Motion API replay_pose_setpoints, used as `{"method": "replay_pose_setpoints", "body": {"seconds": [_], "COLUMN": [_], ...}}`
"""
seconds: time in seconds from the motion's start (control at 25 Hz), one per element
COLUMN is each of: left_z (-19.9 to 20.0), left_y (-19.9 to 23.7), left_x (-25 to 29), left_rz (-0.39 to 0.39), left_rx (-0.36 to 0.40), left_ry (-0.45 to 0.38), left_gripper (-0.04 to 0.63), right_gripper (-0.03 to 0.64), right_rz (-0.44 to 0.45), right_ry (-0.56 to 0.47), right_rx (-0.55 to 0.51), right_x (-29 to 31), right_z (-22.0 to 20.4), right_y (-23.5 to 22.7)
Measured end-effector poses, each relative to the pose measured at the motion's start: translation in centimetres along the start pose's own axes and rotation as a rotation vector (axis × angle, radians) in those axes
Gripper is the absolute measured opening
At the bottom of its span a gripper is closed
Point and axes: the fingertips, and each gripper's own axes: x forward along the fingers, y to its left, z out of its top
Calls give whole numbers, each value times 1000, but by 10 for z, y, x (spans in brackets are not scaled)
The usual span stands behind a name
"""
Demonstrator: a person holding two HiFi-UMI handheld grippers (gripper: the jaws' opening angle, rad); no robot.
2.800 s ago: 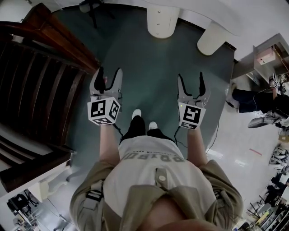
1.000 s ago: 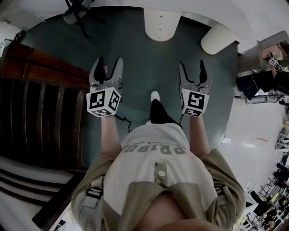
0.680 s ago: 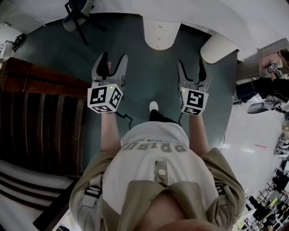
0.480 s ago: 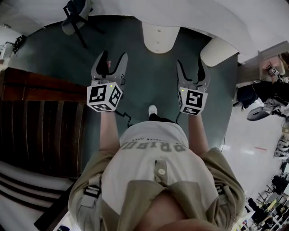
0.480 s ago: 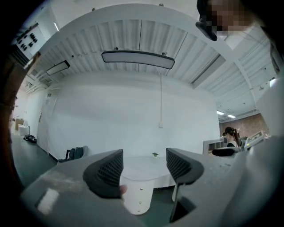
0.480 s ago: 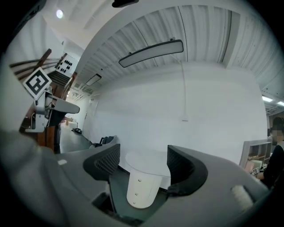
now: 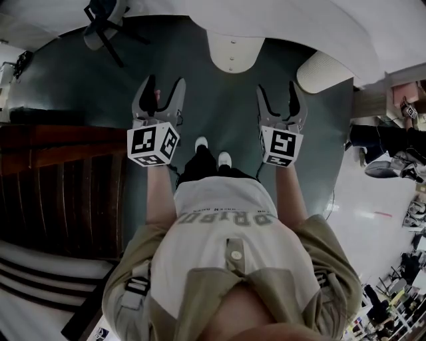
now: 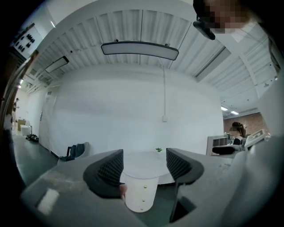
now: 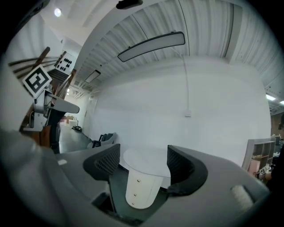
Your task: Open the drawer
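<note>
A white curved pedestal [image 7: 231,52] with three small knobs down its front stands under a white round tabletop [image 7: 299,20], straight ahead of me. It also shows between the jaws as the pedestal [image 8: 141,195] in the left gripper view and as the pedestal [image 9: 141,188] in the right gripper view, still some distance off. My left gripper [image 7: 164,86] and right gripper [image 7: 277,93] are held side by side at waist height, both pointing at it. Each is open with nothing between its jaws, as the left gripper [image 8: 144,164] and right gripper [image 9: 143,162] show.
A second white pedestal [image 7: 321,70] stands to the right under the same table. Dark wooden slatted furniture [image 7: 60,180] runs along my left. A chair [image 7: 100,16] sits at the far left, and a seated person [image 7: 383,143] is at the right. Green floor [image 7: 219,113] lies ahead.
The person has stepped forward, so the white pedestal and table have come nearer and the wooden furniture has slid back on the left. Both grippers stay open and level.
</note>
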Motion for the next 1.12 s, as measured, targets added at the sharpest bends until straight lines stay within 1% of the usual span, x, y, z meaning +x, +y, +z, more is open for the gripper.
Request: {"method": "replay_pose_setpoints", "body": {"seconds": [0.2, 0.48, 0.76, 0.84, 0.96, 1.12], "left_z": [-7, -18, -31, -41, -63, -105], "left_y": [13, 44, 68, 71, 70, 73], "left_x": [21, 74, 120, 134, 152, 174], "left_rz": [-5, -45, -92, -108, -127, -138], "left_rx": [-9, -18, -18, -14, -11, -11], "left_ry": [6, 28, 47, 55, 71, 93], "left_gripper": [308, 308, 308, 308, 308, 308], "right_gripper": [328, 328, 328, 328, 320, 316], "right_rz": [-5, -22, -89, -104, -107, -109], "right_ry": [15, 41, 24, 24, 53, 62], "right_rx": [-7, -19, -24, -20, -17, 5], "right_x": [24, 80, 129, 144, 164, 195], "right_z": [-10, -21, -43, -56, -84, -136], "right_y": [5, 20, 26, 27, 28, 31]}}
